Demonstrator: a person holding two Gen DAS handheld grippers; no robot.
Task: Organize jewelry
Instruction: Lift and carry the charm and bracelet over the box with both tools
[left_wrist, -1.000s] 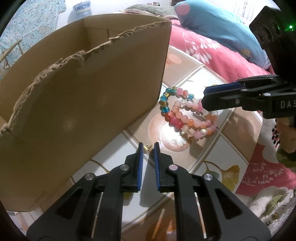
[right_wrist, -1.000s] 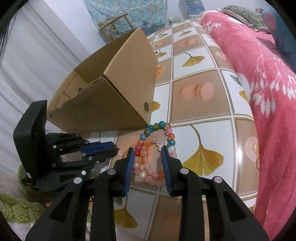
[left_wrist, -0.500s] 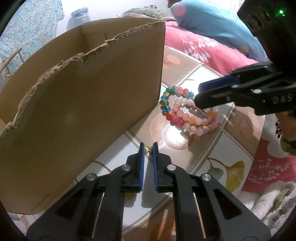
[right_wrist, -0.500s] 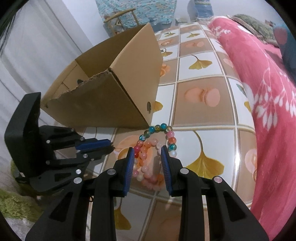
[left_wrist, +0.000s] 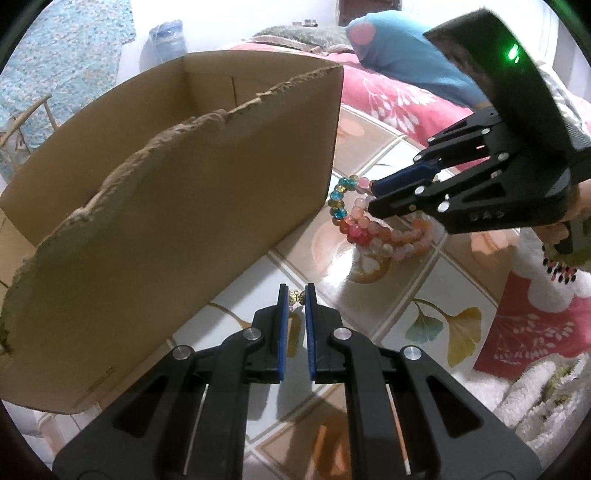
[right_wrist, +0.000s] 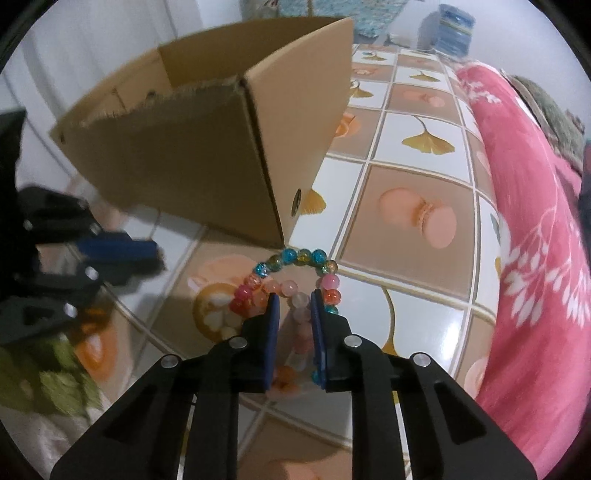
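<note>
Left gripper (left_wrist: 296, 295): jaws nearly together, clamped on a small gold charm (left_wrist: 296, 296) right at the fingertips, low over the tiled tabletop (left_wrist: 369, 306); blurred at the left edge of the right wrist view (right_wrist: 147, 254).
Right gripper (right_wrist: 293, 301): jaws just been closing, blue pads set over the bead bracelets (right_wrist: 295, 275) with pale pink beads between them; contact of pads on beads not clear enough to call a grip. Seen from the left wrist view (left_wrist: 371, 194), tips down on the top of the pile.
Bead bracelets (left_wrist: 373, 227): heap of looped strands on the tabletop, just beside the near corner of the cardboard box (left_wrist: 177, 206); blue and yellow glass beads on the box side, pink, peach and red ones further out.
Cardboard box (right_wrist: 207, 147): open-topped, torn upper edge, standing on the table; inside mostly hidden.
Gold charm: close to the box's long wall, apart from the bead pile.
Tabletop (right_wrist: 417, 221): glossy tiles with ginkgo-leaf and macaron prints.
Surroundings: pink floral blanket (right_wrist: 535, 240) along the far table edge; blue pillow (left_wrist: 402, 70) behind.
</note>
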